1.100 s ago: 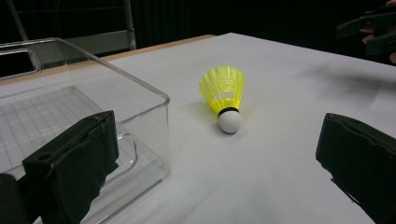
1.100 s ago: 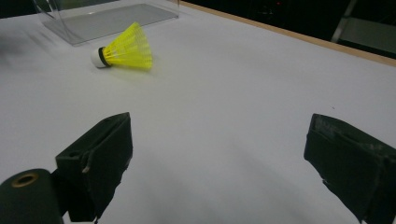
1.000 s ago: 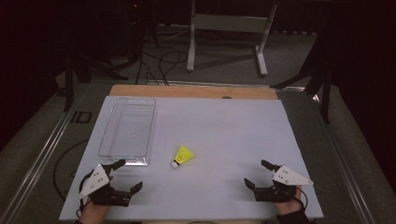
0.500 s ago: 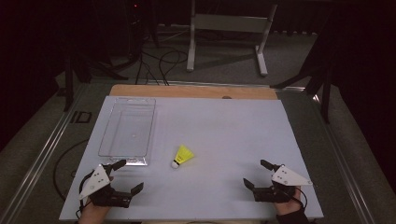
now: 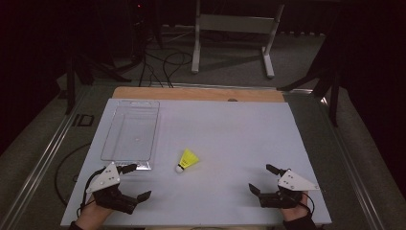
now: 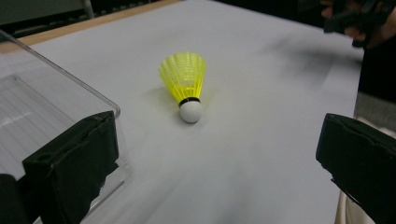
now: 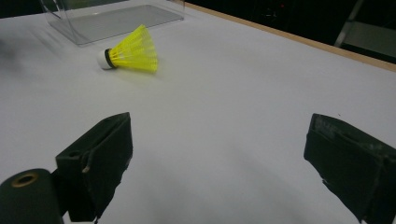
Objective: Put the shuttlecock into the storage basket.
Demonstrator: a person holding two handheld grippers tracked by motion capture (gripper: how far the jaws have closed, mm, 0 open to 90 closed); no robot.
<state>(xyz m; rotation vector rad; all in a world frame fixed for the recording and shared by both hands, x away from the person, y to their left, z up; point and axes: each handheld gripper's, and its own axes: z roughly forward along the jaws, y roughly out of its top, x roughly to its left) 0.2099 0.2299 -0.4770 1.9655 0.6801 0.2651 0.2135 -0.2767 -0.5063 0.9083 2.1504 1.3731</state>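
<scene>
A yellow shuttlecock (image 5: 187, 160) with a white cork lies on its side on the white table sheet, near the middle front. It appears straight ahead in the left gripper view (image 6: 184, 85) and at the upper left in the right gripper view (image 7: 129, 51). My left gripper (image 5: 135, 182) rests open at the front left, close to the near corner of a clear plastic tray (image 5: 115, 128). My right gripper (image 5: 263, 179) rests open at the front right, well away from the shuttlecock. Both hold nothing.
The clear tray's corner (image 6: 60, 74) stands just ahead of my left gripper's left jaw. A wooden strip (image 5: 196, 93) edges the table's far side. Beyond it are a metal stand (image 5: 232, 28) and cables (image 5: 167, 62) on the floor.
</scene>
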